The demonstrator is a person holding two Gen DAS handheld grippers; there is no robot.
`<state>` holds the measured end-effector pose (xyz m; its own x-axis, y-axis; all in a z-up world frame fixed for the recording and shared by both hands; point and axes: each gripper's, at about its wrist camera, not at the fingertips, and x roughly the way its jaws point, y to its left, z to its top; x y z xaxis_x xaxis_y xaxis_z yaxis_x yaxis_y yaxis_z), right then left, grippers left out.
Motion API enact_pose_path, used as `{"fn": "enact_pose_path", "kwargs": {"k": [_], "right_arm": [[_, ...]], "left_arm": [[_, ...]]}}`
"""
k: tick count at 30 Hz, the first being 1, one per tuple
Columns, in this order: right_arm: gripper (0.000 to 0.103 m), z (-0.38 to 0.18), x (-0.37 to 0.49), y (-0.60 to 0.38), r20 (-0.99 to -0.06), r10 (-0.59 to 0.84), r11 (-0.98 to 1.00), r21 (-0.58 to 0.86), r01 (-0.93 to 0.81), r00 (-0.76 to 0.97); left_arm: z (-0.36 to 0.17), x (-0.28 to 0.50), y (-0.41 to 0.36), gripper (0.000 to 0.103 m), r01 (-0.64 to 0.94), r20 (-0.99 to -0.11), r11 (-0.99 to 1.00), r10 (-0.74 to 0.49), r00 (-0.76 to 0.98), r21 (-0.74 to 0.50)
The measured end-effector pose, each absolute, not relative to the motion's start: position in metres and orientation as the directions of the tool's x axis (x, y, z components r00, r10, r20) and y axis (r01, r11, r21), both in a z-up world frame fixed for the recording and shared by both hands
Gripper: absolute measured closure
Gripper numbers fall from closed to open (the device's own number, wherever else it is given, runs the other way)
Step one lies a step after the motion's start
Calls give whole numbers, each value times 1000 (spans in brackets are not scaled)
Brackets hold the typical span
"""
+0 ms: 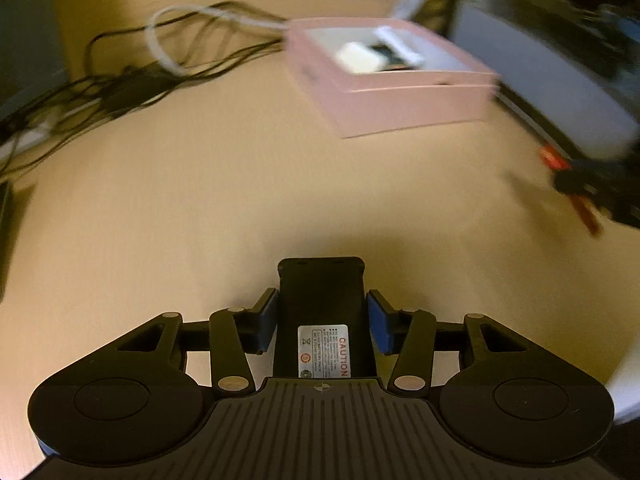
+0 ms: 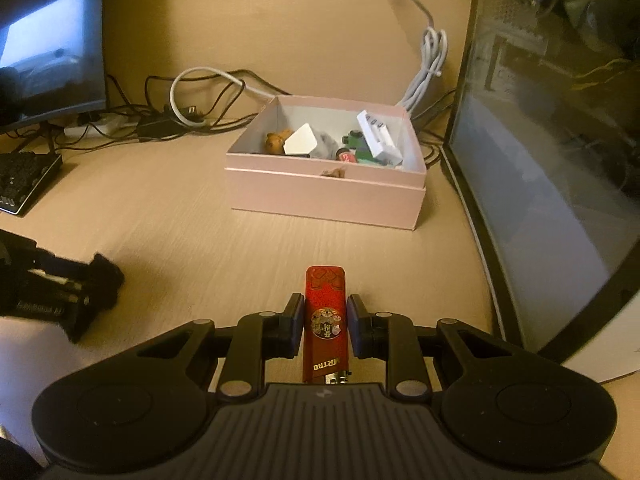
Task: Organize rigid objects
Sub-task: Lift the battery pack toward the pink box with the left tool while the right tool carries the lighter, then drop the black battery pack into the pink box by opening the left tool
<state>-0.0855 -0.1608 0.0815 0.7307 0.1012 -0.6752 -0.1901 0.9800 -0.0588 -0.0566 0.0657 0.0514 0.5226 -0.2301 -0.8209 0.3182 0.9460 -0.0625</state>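
My left gripper (image 1: 322, 320) is shut on a black battery pack (image 1: 322, 300) with a CAUTION label, held above the wooden desk. My right gripper (image 2: 324, 320) is shut on a red lighter (image 2: 325, 320) with a round emblem. A pink open box (image 2: 328, 194) stands ahead in the right wrist view and holds several small items: a white block, a brown figure, a green toy. The box also shows, blurred, in the left wrist view (image 1: 404, 108). The left gripper appears at the left of the right wrist view (image 2: 68, 292), and the right gripper at the right edge of the left wrist view (image 1: 588, 192).
Tangled black and white cables (image 2: 180, 116) lie behind the box. A monitor (image 2: 48, 44) and a keyboard (image 2: 24, 180) are at the left. A glass-sided computer case (image 2: 552, 160) stands close on the right. A power strip (image 2: 96, 126) sits among the cables.
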Motion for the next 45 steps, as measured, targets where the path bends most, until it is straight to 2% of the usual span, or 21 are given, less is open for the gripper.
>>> {"fn": "enact_pose_path", "kwargs": {"k": [4,7,14,21,24,29,31,35,37,45], "right_arm": [[80,89,-94,-166,-667,77,984,-71,-166,741],[80,94,-100,-173,-664,62,988,-66,-141,745],[80,100,-114,-181,-637,48,992,-58,-110,769],[81,99,-129,-190,-617,30,998,-24,-57,786],[81,98,-137,-194,-603,14,998,-38,-46,798],[81,91,-134,-205,-612,-5,998,-53,-35,791],[80,86,-132,-207,-636,1,997,-59,-50,772],[72,76,-130,-215,-677,71,995,-3,-99,733],[72,70,-125,-214,-696,84,993,0,-117,713],[72,51,-104,-194,-721,79,963,-122,-239,689]], "left_arm": [[78,-64,55,51,369,-778,922,-318,542,-120],[111,-58,48,51,391,-709,911,-362,605,-132],[166,0,28,51,379,-577,919,-370,728,-112],[174,80,-10,51,339,-554,933,-345,757,-118],[169,107,-21,51,306,-517,940,-340,785,-154],[149,137,-30,52,289,-583,937,-349,734,-196],[145,130,-27,53,295,-578,932,-361,732,-209],[141,117,-19,53,309,-584,931,-364,726,-197],[137,108,-8,53,296,-595,931,-364,717,-212],[101,52,46,53,216,-685,930,-366,630,-299]]}}
